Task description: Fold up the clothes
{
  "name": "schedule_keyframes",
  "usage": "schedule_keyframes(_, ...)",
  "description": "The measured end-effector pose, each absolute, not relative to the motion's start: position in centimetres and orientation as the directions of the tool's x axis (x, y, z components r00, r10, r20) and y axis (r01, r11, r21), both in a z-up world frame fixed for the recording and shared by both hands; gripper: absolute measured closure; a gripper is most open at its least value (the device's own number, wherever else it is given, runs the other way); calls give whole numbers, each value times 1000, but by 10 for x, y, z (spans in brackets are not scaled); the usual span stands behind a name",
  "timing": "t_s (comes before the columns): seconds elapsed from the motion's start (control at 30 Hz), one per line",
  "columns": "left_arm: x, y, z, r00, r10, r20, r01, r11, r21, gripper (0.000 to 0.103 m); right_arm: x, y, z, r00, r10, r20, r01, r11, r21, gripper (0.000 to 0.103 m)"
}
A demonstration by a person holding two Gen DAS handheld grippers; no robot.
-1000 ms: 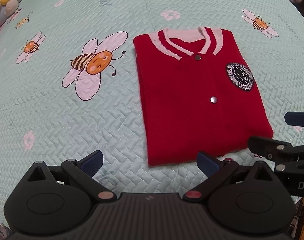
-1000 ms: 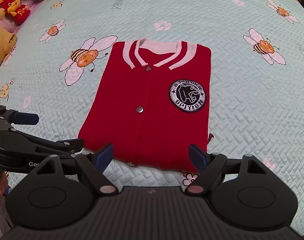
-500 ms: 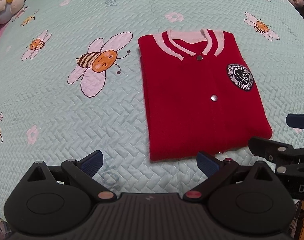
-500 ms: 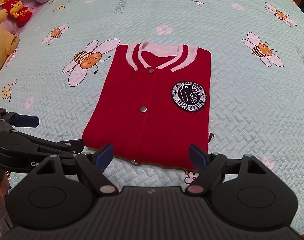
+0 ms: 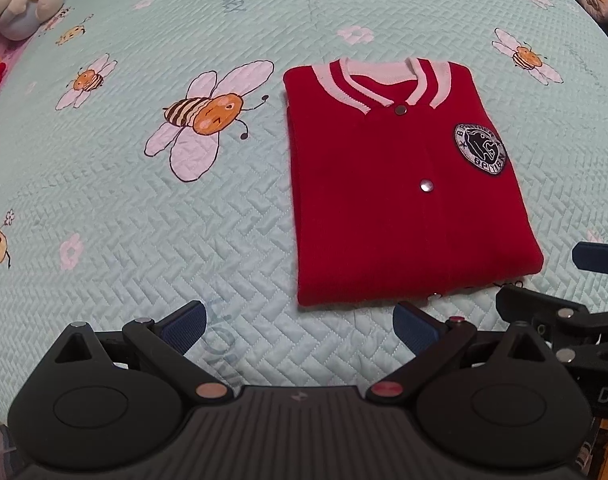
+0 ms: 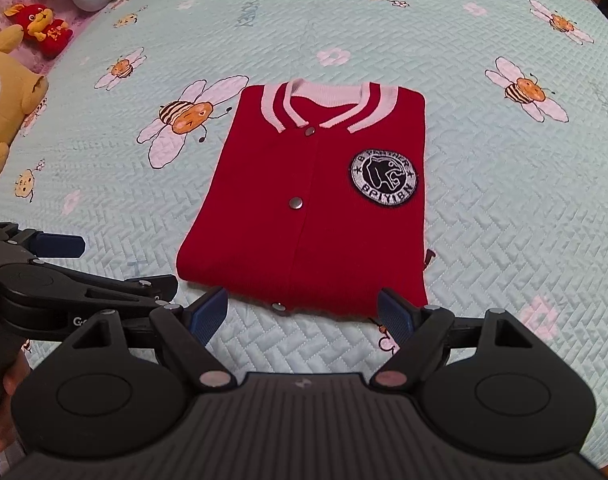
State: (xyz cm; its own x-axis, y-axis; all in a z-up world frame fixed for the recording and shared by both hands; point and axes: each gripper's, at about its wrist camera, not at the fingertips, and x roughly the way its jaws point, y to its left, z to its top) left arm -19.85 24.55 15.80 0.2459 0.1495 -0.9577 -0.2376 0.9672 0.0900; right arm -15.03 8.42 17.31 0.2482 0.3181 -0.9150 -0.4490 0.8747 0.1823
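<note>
A red snap-button jacket [image 5: 388, 200] [image 6: 304, 216] with a white striped collar and a round black-and-white chest patch [image 6: 385, 177] lies folded into a neat rectangle on the bedspread. My left gripper [image 5: 299, 322] hovers open just short of the jacket's near hem, toward its left corner, with nothing between its blue pads. My right gripper [image 6: 304, 310] is open too, its pads straddling the near hem without touching it. Each gripper shows at the edge of the other's view.
The mint quilted bedspread [image 5: 123, 220] with bee prints spreads all around the jacket. Plush toys [image 6: 43, 12] sit along the far left edge. A hand [image 6: 7, 376] holds the left gripper at lower left of the right wrist view.
Both grippers have drawn back and up a little from the jacket, so more of the bedspread and the plush toys shows. The jacket has not moved.
</note>
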Motion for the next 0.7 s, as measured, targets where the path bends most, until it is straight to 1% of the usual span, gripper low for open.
schedule_keyframes(0.13,-205,239,154,273,167,-947,-276,957,89,1,-159,78,170,303,332,-894,-466,870,165,21)
schedule_keyframes(0.3,-212,219,153,322,212,-923,-287,951,118,1,-169,60,167,385,353,-853,-495,859,132,21)
schedule_keyframes(0.33,-212,213,154,333,217,-918,-283,951,122,1,-171,54,166,393,365,-844,-498,856,138,21)
schedule_keyframes(0.47,-213,178,162,410,230,-883,-238,961,140,1,-171,10,161,407,458,-790,-461,850,255,21)
schedule_keyframes(0.57,-211,140,173,505,228,-833,-180,971,156,1,-177,-37,163,498,515,-697,-407,849,337,21)
schedule_keyframes(0.7,-191,80,174,582,169,-796,-64,985,163,1,-183,-110,166,698,457,-552,-307,887,346,21)
